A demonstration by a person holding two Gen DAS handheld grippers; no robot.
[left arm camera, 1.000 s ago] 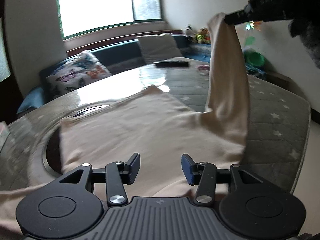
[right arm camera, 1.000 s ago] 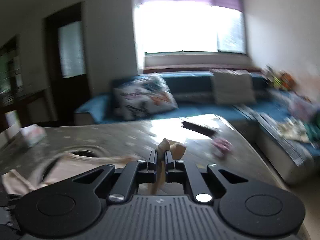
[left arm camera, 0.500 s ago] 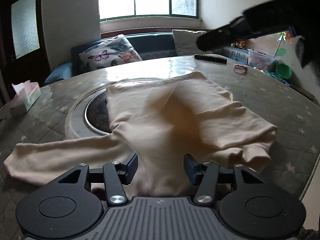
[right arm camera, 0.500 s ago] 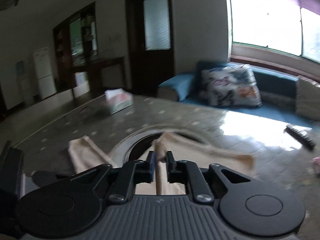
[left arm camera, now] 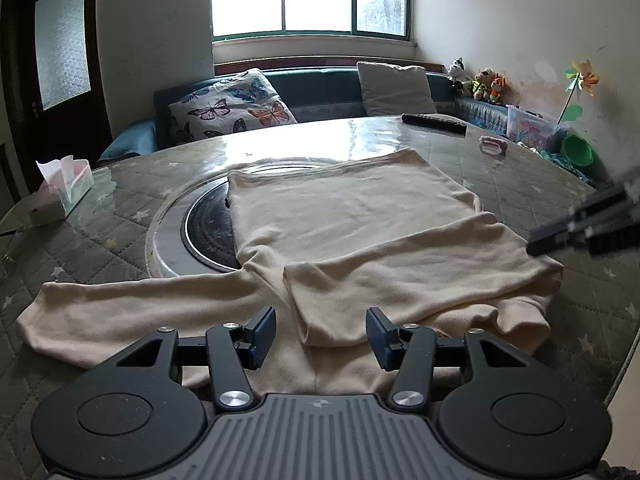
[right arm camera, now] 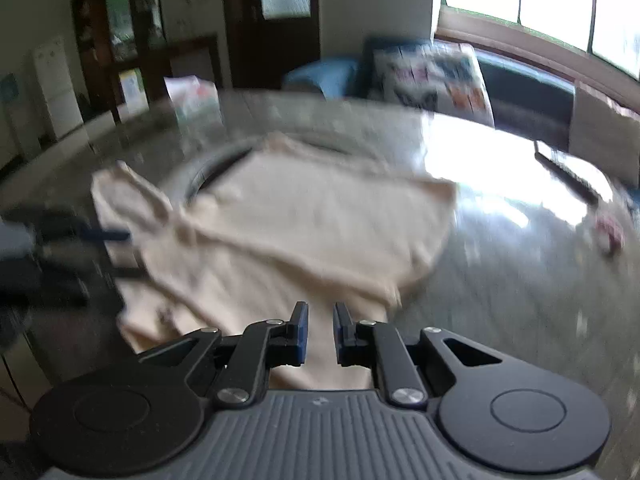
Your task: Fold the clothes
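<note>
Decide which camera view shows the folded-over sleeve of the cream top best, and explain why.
The left wrist view: the folded-over sleeve lies sharp across the cream top, its edges clear. In the right wrist view the same sleeve is motion-blurred, so its edges smear.

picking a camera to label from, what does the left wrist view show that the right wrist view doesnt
Only the left wrist view: plush toys on the sofa ledge, a green bowl, and the right gripper entering from the side.

Only the right wrist view: a dark cabinet and white appliance far left, all blurred.

Both: the cream top, the tissue box, the butterfly pillow, the remote.
</note>
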